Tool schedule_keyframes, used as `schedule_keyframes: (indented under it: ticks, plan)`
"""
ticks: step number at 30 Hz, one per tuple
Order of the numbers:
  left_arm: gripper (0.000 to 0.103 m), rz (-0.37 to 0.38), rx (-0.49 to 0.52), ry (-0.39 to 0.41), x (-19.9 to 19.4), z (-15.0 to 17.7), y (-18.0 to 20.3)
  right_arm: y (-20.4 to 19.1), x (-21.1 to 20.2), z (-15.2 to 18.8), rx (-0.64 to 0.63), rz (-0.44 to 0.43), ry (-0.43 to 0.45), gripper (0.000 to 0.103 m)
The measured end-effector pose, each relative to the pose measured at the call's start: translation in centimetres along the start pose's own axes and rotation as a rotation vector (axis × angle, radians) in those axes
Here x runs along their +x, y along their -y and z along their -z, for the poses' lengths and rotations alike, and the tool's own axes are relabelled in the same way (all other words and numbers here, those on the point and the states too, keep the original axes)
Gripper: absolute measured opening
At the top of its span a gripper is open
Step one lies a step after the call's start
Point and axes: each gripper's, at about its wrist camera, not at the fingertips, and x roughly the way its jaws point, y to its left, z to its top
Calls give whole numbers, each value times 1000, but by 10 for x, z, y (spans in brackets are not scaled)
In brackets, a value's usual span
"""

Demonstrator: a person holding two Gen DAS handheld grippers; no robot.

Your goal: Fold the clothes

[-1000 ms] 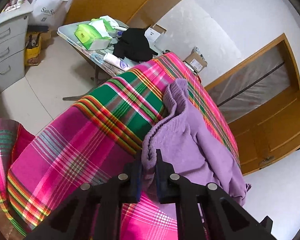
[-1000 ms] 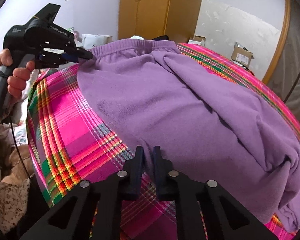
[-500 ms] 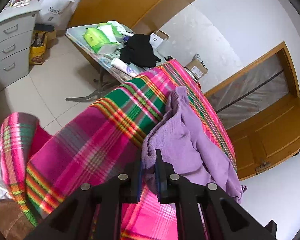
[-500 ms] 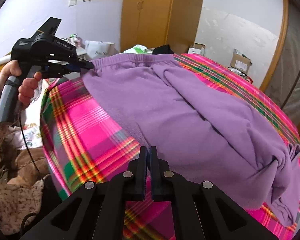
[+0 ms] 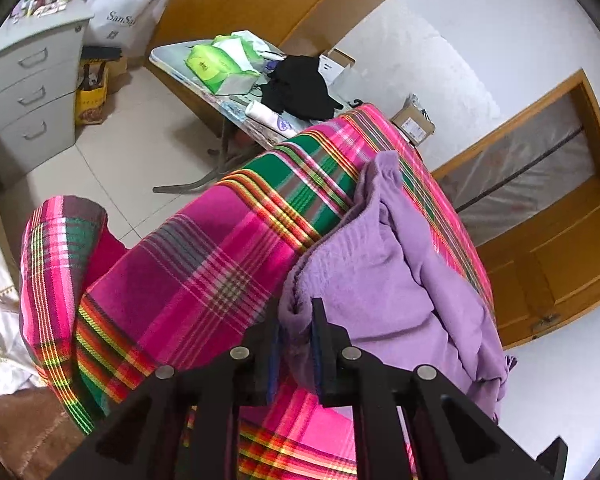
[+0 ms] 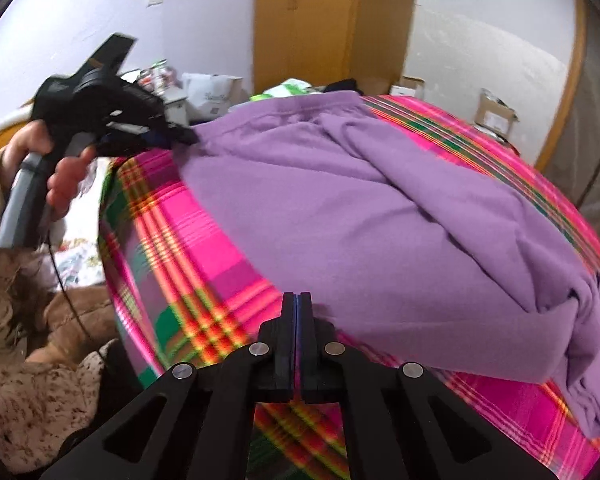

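I hold the purple garment [image 6: 380,208] spread across the plaid blanket [image 5: 204,280] that covers the work surface. My left gripper [image 5: 294,322] has the waistband corner between its pads; its jaws are opening slightly, yet the bunched cloth fills the narrow gap and the pads press on it. My right gripper [image 6: 297,308] is fully closed at the garment's near edge. Its pads meet with no visible gap, and I cannot tell whether a thin layer of hem is caught between them.

Step in hand, as I judge it: securing two points along one long side before the first fold. The next move calls for confirming the right-hand catch, then lifting both points together and carrying that edge across to the far side, keeping the cloth taut so it lands flat.
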Motion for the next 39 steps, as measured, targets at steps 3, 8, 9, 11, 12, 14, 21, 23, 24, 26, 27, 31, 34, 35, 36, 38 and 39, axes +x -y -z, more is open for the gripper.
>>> schedule_keyframes:
  ticks: [3, 8, 9, 11, 12, 14, 21, 23, 24, 26, 27, 31, 34, 35, 36, 38, 39]
  plan:
    - [17, -7, 13, -3, -5, 1, 6, 19, -4, 3, 66, 12, 3, 5]
    - [23, 2, 66, 34, -25, 7, 21, 51, -30, 18, 159, 89, 35, 14]
    - [24, 10, 74, 43, -29, 8, 24, 59, -35, 22, 182, 112, 41, 15]
    - [26, 46, 106, 51, -35, 11, 35, 80, -49, 32, 248, 180, 56, 21]
    - [27, 55, 123, 54, -36, 12, 40, 89, -55, 37, 281, 210, 60, 23]
    - [28, 86, 168, 46, -33, 16, 57, 109, -66, 47, 351, 273, 62, 24]
    - [29, 176, 315, -58, 4, 37, 124, 160, -88, 71, 501, 393, 63, 24]
    - [29, 197, 348, -99, 17, 45, 143, 170, -89, 73, 522, 393, 61, 25]
    - [29, 206, 364, -116, 24, 49, 151, 173, -88, 73, 527, 395, 64, 25]
    - [29, 229, 410, -157, 37, 59, 174, 179, -89, 72, 541, 394, 72, 25]
    - [29, 243, 436, -181, 44, 63, 185, 184, -90, 70, 554, 384, 83, 25]
    - [29, 294, 507, -276, 77, 83, 227, 201, -94, 59, 608, 321, 140, 43]
    - [29, 332, 539, -323, 98, 98, 252, 213, -91, 43, 622, 302, 167, 49]
    - [29, 341, 547, -330, 102, 102, 258, 217, -89, 38, 628, 296, 176, 50]
    - [29, 349, 555, -344, 107, 106, 264, 221, -88, 34, 636, 290, 186, 50]
    - [29, 358, 572, -368, 117, 114, 276, 230, -84, 27, 665, 264, 191, 52]
    - [29, 362, 580, -380, 121, 118, 282, 234, -81, 24, 680, 254, 189, 52]
